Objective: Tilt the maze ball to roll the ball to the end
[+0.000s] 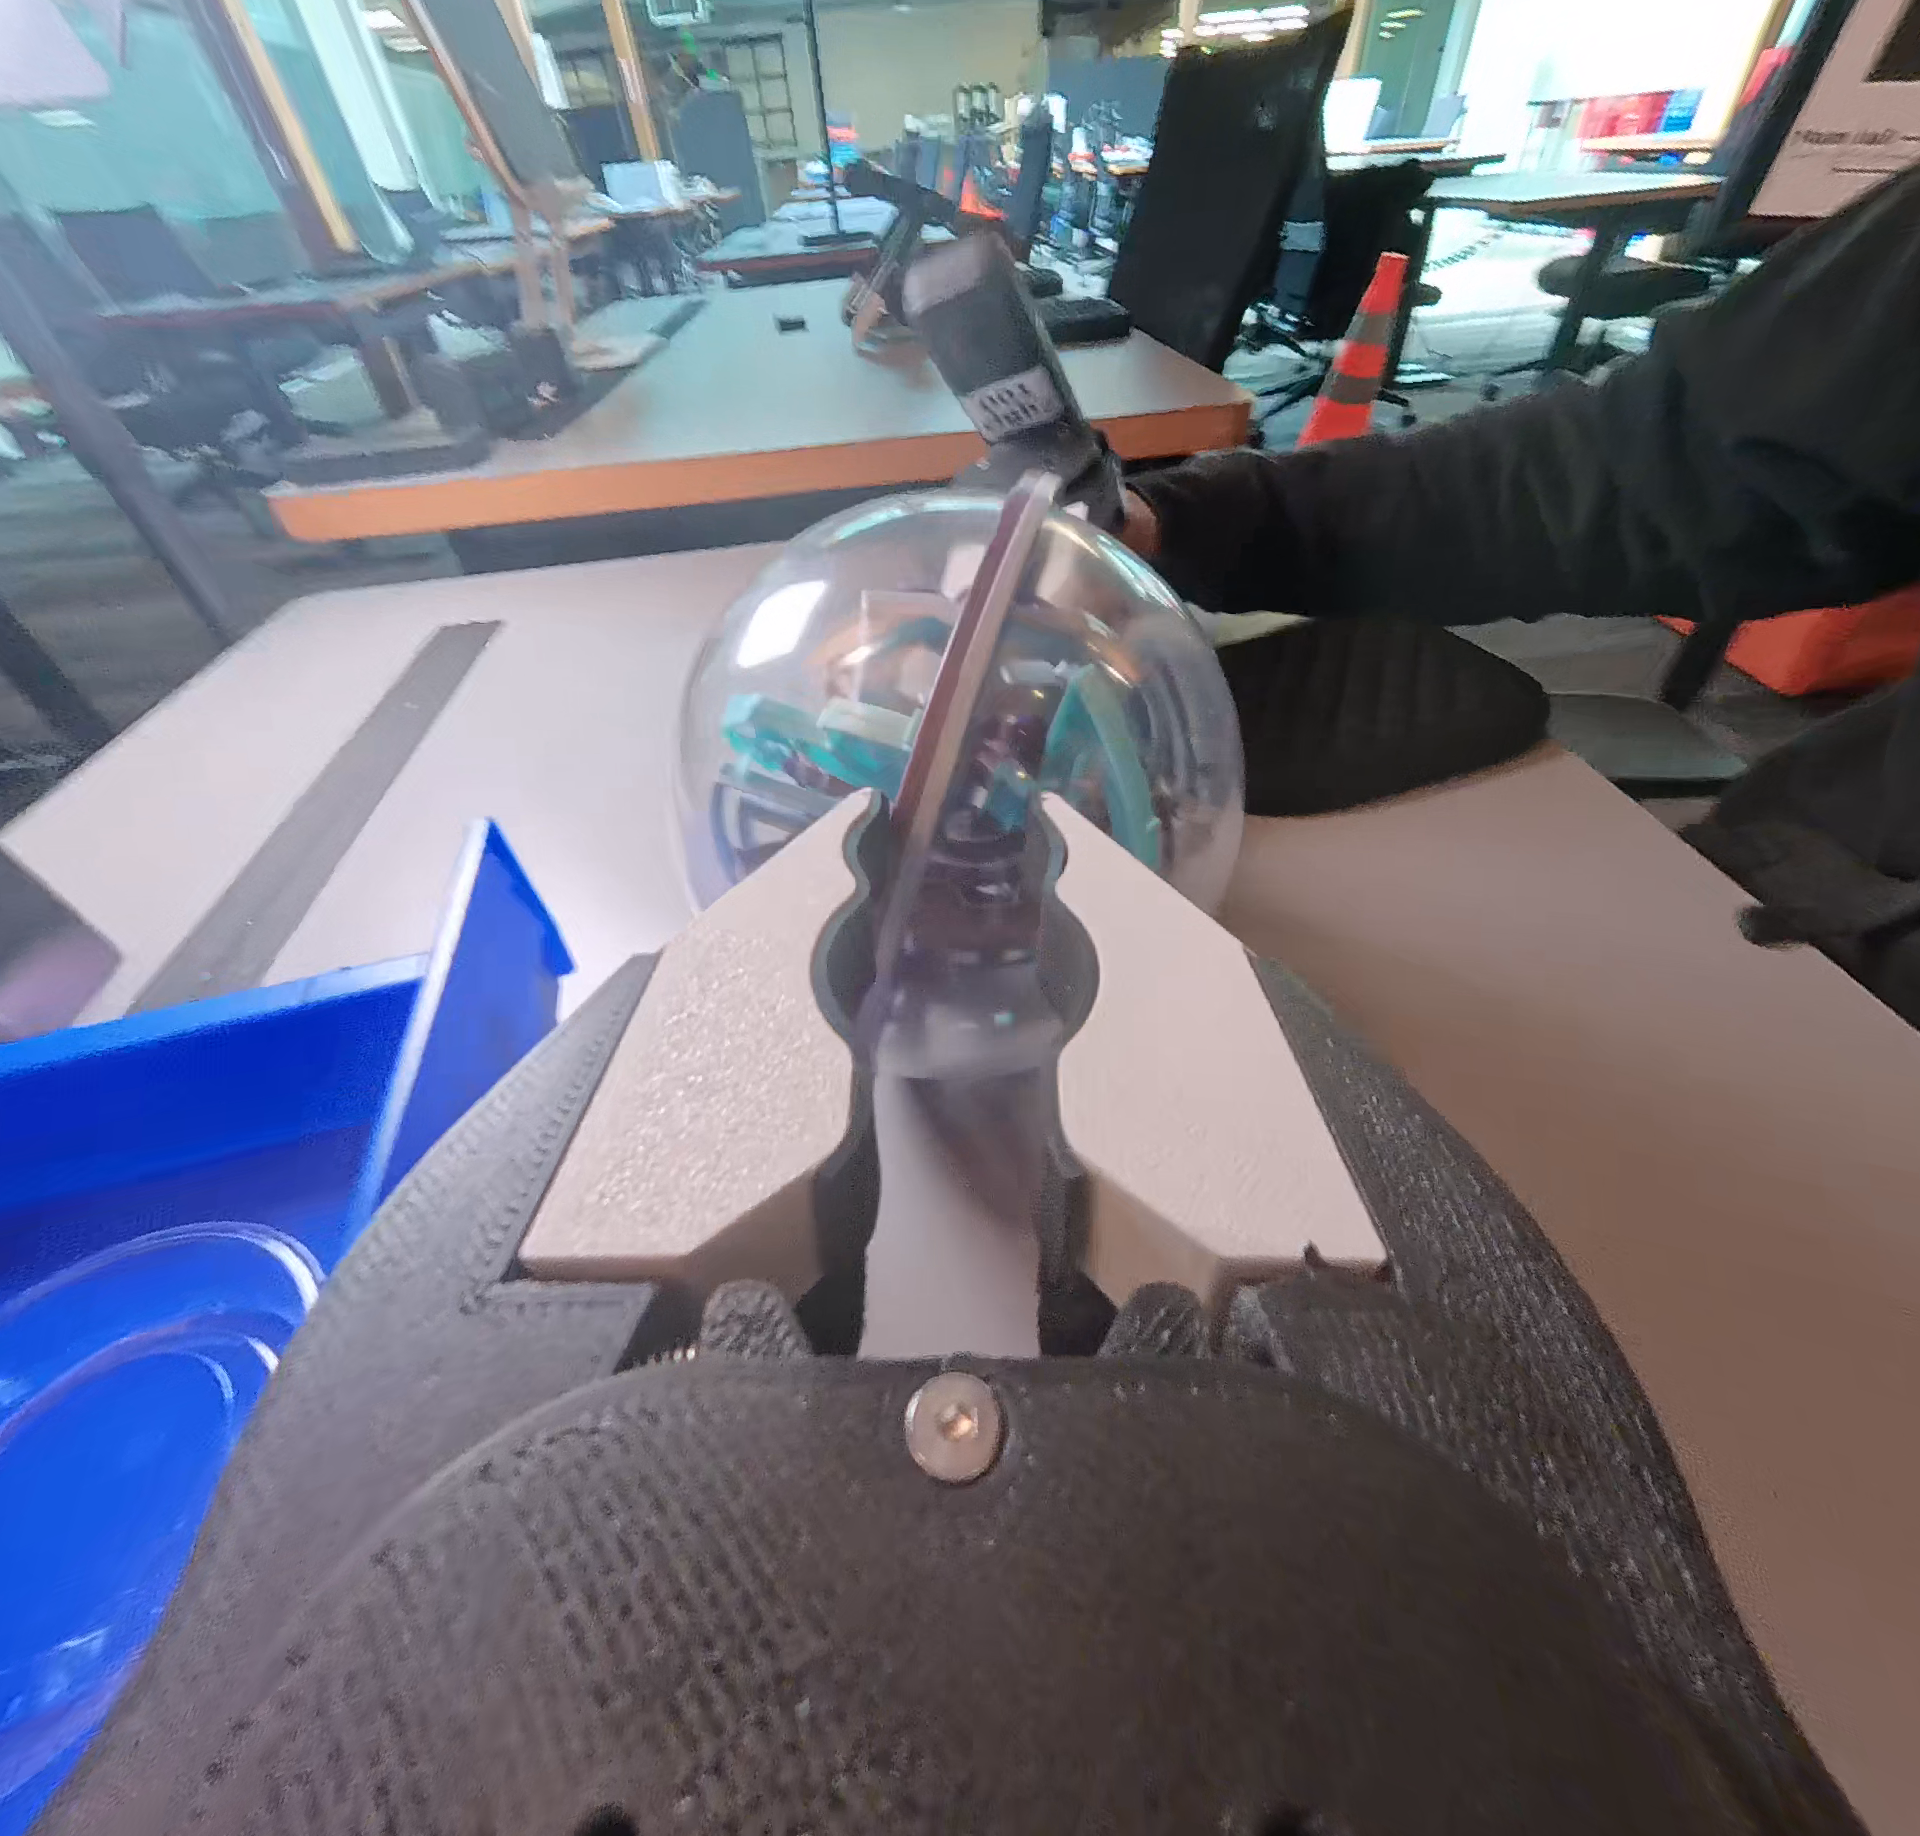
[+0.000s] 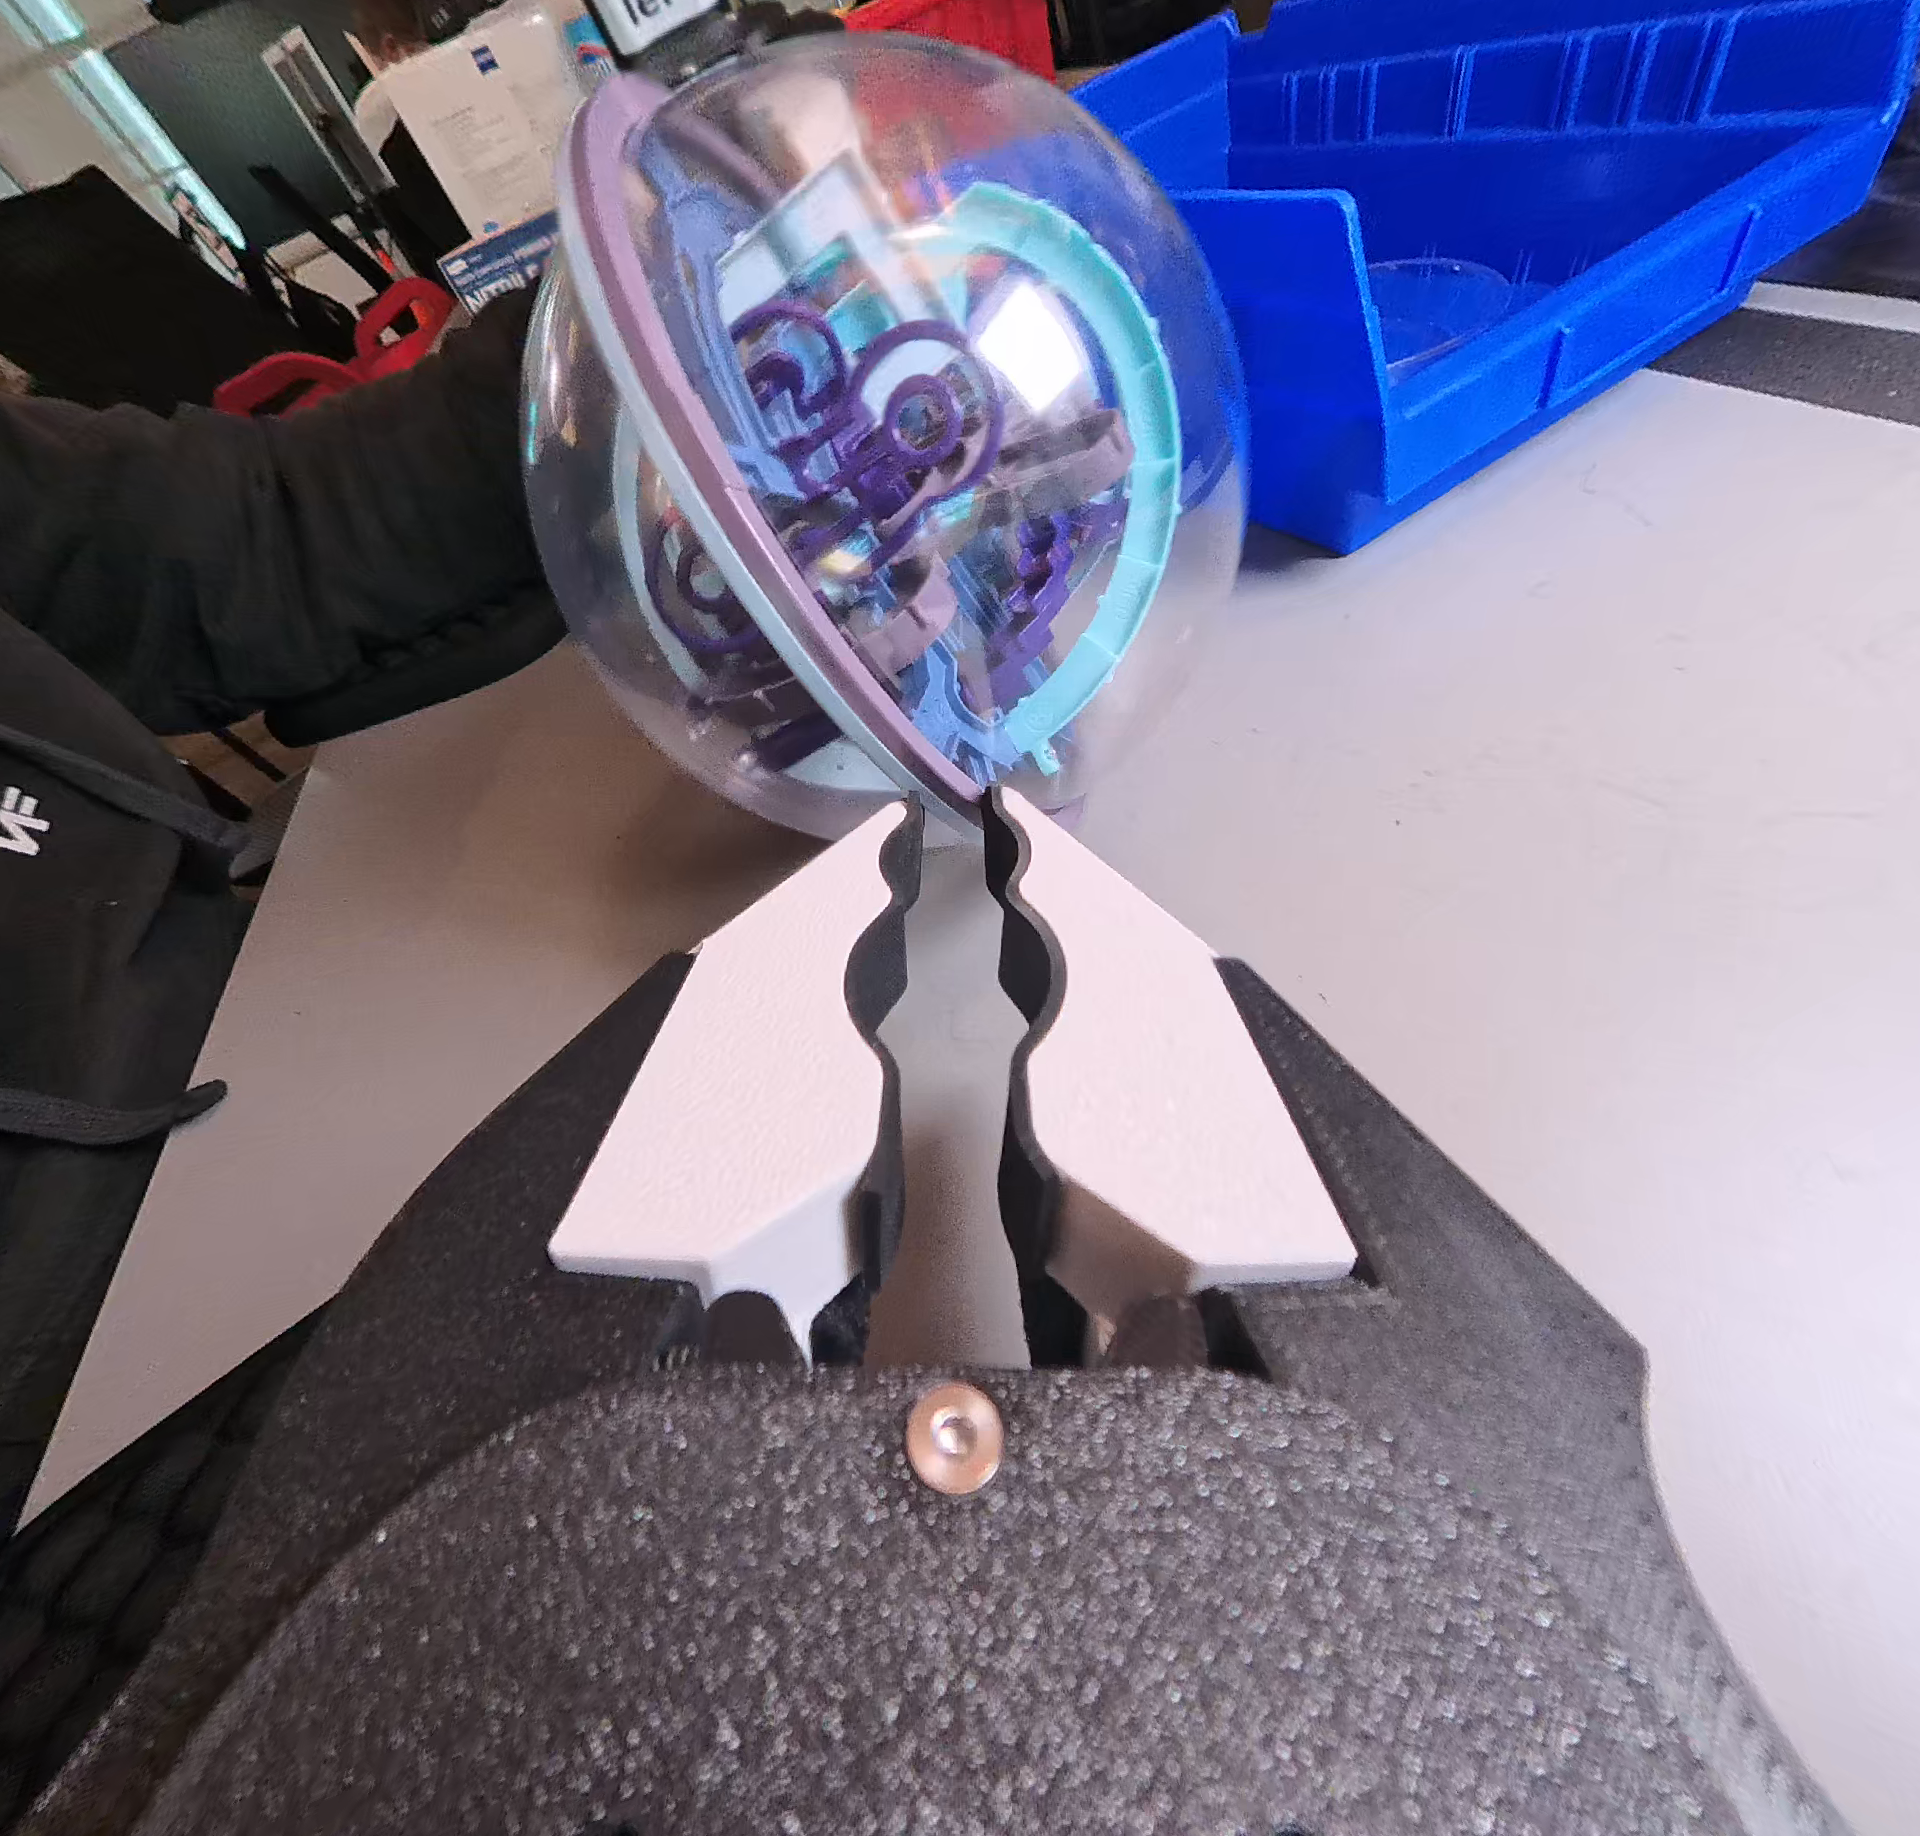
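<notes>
The maze ball (image 1: 966, 685) is a clear sphere with teal and purple tracks inside and a purple rim band around it. In the left wrist view its rim and a slice of the sphere sit deep between my left gripper's (image 1: 961, 820) fingers, which are closed on it. My right gripper (image 2: 951, 799) pinches the rim of the maze ball (image 2: 883, 436) with its very fingertips. The two grippers hold the sphere from opposite sides over the table (image 2: 1455, 851). The right gripper also shows in the left wrist view (image 1: 997, 373), at the ball's far top. I cannot make out the small ball inside.
A blue bin (image 1: 208, 1111) stands close on the left gripper's side and holds a clear dome (image 1: 156, 1350); it also shows in the right wrist view (image 2: 1558, 280). A dark strip (image 1: 312, 820) runs across the table. A person's dark sleeve (image 1: 1558, 498) reaches in. An orange cone (image 1: 1361, 352) stands beyond.
</notes>
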{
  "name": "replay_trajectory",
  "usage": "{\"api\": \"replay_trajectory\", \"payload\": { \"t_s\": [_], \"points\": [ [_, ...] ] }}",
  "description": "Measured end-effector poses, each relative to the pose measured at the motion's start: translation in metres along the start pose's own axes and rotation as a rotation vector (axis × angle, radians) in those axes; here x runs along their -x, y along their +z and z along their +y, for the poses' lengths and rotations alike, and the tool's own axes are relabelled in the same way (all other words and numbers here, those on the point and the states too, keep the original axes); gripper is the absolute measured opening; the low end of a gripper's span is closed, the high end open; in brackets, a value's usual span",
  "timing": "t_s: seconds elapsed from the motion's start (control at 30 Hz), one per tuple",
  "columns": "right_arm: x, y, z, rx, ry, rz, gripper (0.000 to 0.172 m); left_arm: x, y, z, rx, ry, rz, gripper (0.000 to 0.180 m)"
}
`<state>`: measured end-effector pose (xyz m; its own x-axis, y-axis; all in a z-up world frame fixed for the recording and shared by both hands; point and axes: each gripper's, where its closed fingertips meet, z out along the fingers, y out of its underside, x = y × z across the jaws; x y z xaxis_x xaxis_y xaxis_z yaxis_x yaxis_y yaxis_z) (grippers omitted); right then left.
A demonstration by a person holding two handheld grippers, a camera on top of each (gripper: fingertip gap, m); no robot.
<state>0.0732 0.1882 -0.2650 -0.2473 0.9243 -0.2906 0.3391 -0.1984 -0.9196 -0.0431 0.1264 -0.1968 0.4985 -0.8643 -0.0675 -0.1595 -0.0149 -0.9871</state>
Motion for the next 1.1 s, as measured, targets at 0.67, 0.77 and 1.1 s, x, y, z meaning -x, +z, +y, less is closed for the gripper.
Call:
{"api": "replay_trajectory", "payload": {
  "t_s": [0.67,0.77,1.1],
  "points": [
    [0.038,0.02,0.005,0.039,-0.136,-0.086,0.005,0.006,-0.018,-0.008,-0.096,-0.061,0.001,0.006],
    [0.039,0.019,0.004,0.026,-0.153,-0.083,0.005,0.004,-0.019,-0.006,-0.09,-0.064,0.009,0.006],
    [0.05,0.015,-0.002,-0.005,-0.271,-0.055,0.005,0.0,-0.023,0.001,-0.093,-0.091,0.05,0.006]
  ]
}}
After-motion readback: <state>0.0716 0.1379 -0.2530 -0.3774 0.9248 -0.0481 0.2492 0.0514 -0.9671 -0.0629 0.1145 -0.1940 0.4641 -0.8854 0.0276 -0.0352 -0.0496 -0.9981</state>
